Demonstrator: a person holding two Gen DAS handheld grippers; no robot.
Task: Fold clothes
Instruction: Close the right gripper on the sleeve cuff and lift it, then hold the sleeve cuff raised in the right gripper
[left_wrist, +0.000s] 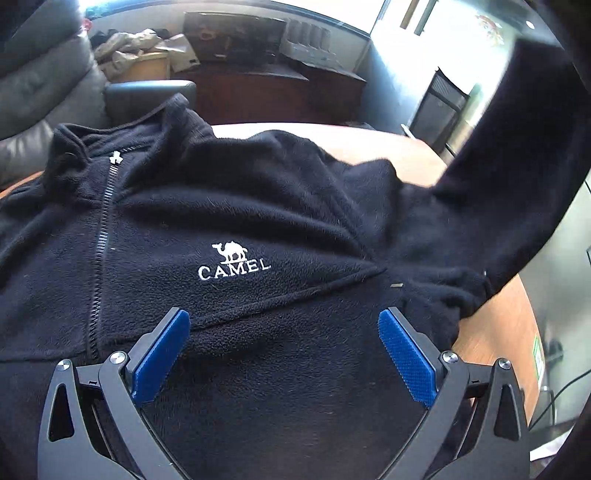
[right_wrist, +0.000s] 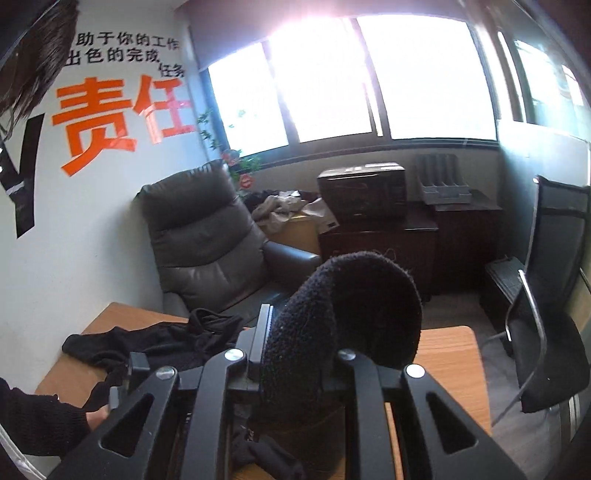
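On the wooden table (left_wrist: 495, 343) lies a black fleece jacket (left_wrist: 236, 221), front up, its zip (left_wrist: 101, 236) closed and the white camel logo (left_wrist: 233, 261) facing the left wrist camera. One sleeve (left_wrist: 517, 162) rises off the table toward the upper right, lifted clear of the body, probably so it can be carried across the chest as a fold. The right gripper (right_wrist: 295, 350) is what holds it: its fingers are closed on the fleece cuff (right_wrist: 354, 306), which bulges up between them, high above the tabletop. The left gripper (left_wrist: 282, 354) hovers low over the jacket's lower front with its blue pads (left_wrist: 406, 362) spread wide, holding nothing, seemingly placed to pin or steady the body. Other dark clothing (right_wrist: 159, 343) lies further along the table, with a grey armchair (right_wrist: 207, 236) and a dark cabinet (right_wrist: 380, 243) beyond.
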